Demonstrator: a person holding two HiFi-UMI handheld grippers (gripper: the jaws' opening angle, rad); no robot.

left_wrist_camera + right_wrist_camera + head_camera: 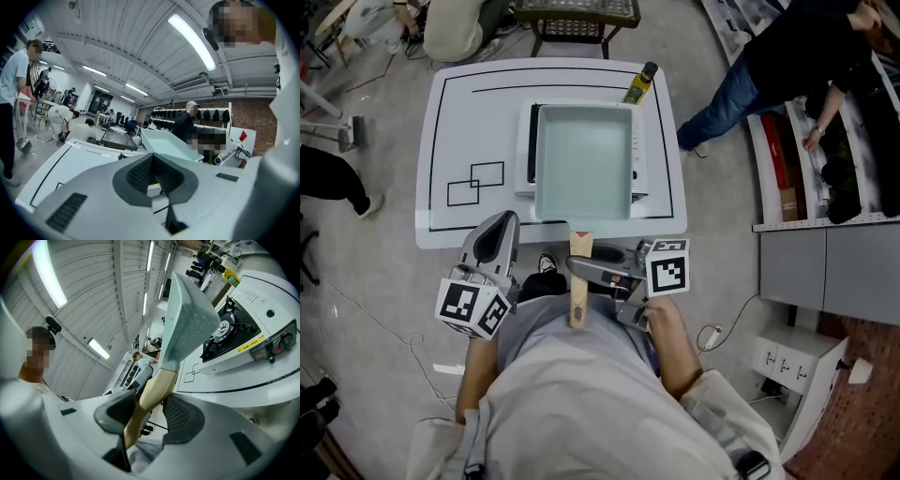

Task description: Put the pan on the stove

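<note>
Right claw [147, 409] is gripping the pan's wooden handle [157, 385]. Its jaws are standing fairly wide apart, and both ribbed pads are pressing on the wood from either side. The pan [584, 159], pale green and square, is hanging in the air over the stove [641, 173] at the far middle of the white table [459, 112]. In the right gripper view its speckled underside is showing well clear of the black burner [225, 329], so it is not yet resting on anything. Left claw [497, 232] is hovering just off the near edge of the table, beside the handle, with its jaws together and nothing between them.

Lowering seems to be the step now going on. The pan is being carried by the handle alone, so its weight is probably pulling the far end down. The grip is likely needing to be firm enough that the wood is not turning between the pads. The base should be coming level before it sinks, centred over the burner and travelling straight down rather than sliding in. A bottle [639, 84] is standing near the pan's far right corner and is worth watching. The jaws should be opening only once the base is sitting flat.
</note>
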